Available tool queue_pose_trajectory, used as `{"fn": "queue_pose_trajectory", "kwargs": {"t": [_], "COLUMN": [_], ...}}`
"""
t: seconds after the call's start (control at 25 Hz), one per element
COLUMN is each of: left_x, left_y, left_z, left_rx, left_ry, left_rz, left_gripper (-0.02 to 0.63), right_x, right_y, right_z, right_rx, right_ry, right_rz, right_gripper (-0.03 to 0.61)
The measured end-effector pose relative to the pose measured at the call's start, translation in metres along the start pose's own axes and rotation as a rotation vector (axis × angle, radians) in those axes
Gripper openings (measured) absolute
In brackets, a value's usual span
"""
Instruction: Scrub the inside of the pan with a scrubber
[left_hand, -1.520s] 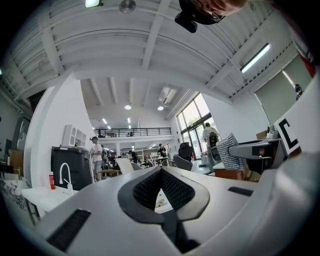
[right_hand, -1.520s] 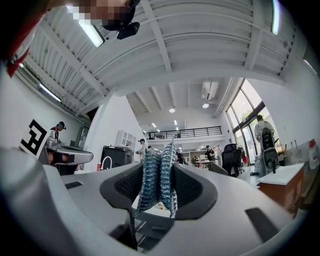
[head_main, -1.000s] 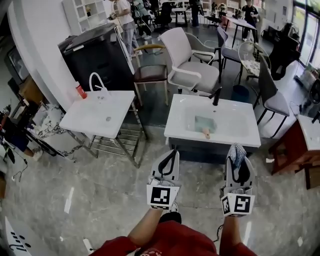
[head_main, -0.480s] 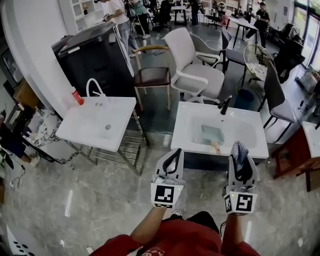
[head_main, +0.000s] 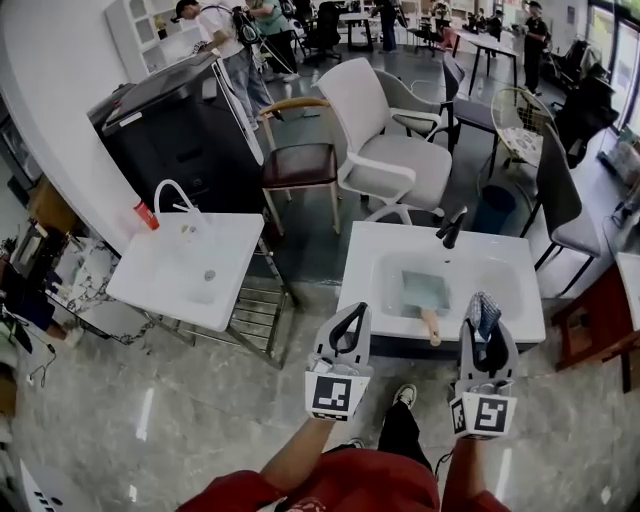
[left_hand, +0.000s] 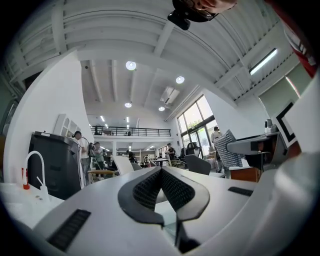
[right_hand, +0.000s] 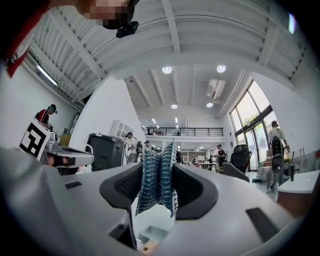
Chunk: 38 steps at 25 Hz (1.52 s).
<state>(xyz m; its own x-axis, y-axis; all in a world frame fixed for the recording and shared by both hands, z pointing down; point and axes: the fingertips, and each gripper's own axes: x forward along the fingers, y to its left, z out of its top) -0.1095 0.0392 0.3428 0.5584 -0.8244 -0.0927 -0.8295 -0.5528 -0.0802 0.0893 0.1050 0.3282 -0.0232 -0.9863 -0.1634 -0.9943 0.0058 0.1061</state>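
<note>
Right gripper view — right tongs (right_hand: 159, 172) clamped on scrubber (right_hand: 156, 194) | left tongs (left_hand: 161, 172) tips together | pan (head_main: 425, 288) lies in sink (head_main: 362, 292)

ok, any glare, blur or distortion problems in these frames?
Head view: fisheye bows the edges, light streaks glare off the glossy floor, and the pan is small but legible. Left gripper view: black vignette corners, the windows are very bright, the jaws are sharp. Right gripper view: same vignette, the scrubber is crisp between the jaws, the background is softer.
</note>
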Motion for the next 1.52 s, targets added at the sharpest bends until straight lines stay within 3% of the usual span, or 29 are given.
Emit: {"fn": "queue_pose_trajectory", "kwargs": {"t": [0.68, 0.96, 1.52], "left_x": [0.209, 0.246, 0.275], "left_y": [0.011, 0.03, 0.054], "left_z": [-0.001, -0.009, -0.024], "left_rx": [0.018, 0.013, 0.009], "left_ry": [0.017, 0.038, 0.033], "left_rz": [0.082, 0.089, 0.012], "left_gripper": [0.011, 0.011, 0.011], "right_x": [0.196, 0.243, 0.28], "right_y": [-0.121, -0.124, -0.098], "right_z": [-0.044, -0.05, -0.064], "right_rx": [0.028, 0.018, -0.014], "right_ry": [0.024, 0.035, 0.065], "right_rz": [0.091, 0.128, 0.121], "right_gripper": [0.192, 0.192, 0.192]}}
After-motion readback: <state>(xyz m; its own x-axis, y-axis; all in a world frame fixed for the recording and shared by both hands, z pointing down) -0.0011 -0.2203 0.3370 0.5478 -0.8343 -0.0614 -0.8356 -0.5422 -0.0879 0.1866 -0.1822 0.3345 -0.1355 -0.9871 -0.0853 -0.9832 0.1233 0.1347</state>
